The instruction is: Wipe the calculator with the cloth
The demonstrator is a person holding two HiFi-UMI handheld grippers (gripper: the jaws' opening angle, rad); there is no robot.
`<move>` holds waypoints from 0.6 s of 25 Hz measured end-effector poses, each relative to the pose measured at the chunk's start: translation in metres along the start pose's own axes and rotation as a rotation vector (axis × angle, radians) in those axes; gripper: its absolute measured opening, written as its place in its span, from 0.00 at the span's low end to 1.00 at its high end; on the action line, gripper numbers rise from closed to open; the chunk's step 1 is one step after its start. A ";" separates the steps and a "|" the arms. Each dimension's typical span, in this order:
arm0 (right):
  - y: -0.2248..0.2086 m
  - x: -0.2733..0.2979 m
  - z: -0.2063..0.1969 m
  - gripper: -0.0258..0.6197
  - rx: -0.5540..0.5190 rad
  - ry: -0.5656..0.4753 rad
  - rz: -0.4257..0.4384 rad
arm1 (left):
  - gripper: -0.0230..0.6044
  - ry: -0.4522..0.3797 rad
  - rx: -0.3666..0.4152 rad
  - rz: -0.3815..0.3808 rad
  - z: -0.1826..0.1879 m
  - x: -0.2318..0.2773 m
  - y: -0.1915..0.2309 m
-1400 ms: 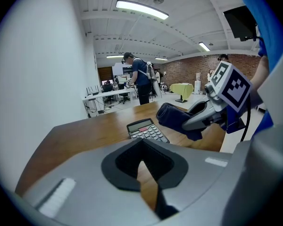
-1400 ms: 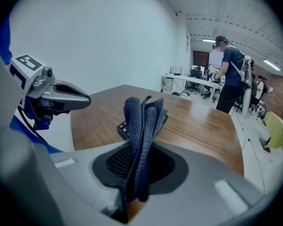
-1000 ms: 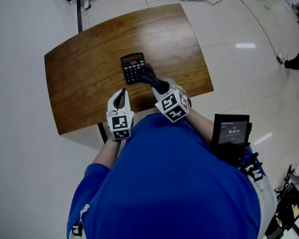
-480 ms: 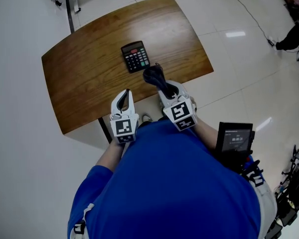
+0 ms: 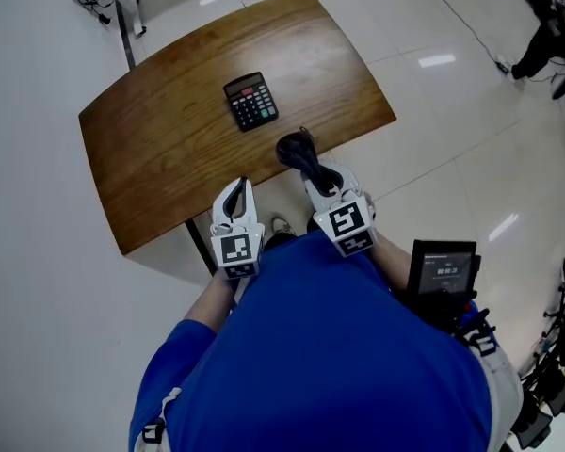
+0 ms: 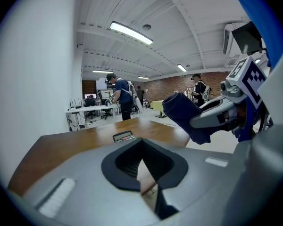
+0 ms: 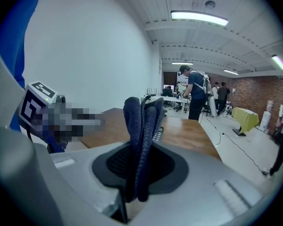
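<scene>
Calculator [image 5: 251,102]: lies flat on the wooden worktop [image 5: 160,158], keys up, touched by neither gripper.
Cloth [image 5: 295,149]: dark, folded, standing up out of the right gripper [image 5: 311,169] by the worktop's near edge, apart from the calculator.
Right fingers: clamped on the cloth [image 7: 141,126].
Left gripper [image 5: 236,190]: held off the near edge, beside the right one.
Left fingers: together, nothing between them.

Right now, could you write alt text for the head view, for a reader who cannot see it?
A person in blue holds the right tool, shut on a dark cloth, above the near edge of a wooden table. A black calculator lies further in, apart from the cloth. The left tool holds nothing.
</scene>
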State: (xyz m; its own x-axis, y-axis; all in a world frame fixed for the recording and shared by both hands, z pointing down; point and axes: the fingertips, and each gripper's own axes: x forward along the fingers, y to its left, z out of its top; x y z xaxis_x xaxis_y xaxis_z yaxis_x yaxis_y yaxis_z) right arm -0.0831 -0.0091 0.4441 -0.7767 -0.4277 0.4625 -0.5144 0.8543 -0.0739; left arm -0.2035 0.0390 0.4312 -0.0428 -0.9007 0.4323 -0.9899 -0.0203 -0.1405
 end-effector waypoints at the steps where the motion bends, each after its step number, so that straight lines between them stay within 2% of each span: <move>1: 0.001 -0.001 -0.001 0.15 -0.001 -0.001 0.003 | 0.05 -0.003 -0.003 0.006 -0.001 -0.002 0.000; 6: -0.004 -0.004 -0.008 0.15 -0.026 -0.013 -0.004 | 0.05 -0.011 -0.008 0.036 -0.004 -0.003 -0.001; 10: -0.008 -0.002 -0.003 0.15 -0.040 -0.048 -0.011 | 0.05 -0.064 -0.032 0.021 -0.004 0.002 -0.001; 15: -0.006 0.002 0.002 0.15 -0.044 -0.060 -0.002 | 0.05 -0.073 -0.029 0.005 0.003 0.007 -0.002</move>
State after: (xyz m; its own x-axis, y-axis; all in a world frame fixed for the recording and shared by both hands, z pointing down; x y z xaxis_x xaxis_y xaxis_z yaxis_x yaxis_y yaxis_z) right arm -0.0822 -0.0161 0.4439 -0.7969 -0.4451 0.4085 -0.5006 0.8650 -0.0339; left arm -0.2012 0.0314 0.4315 -0.0387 -0.9299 0.3657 -0.9932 -0.0043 -0.1161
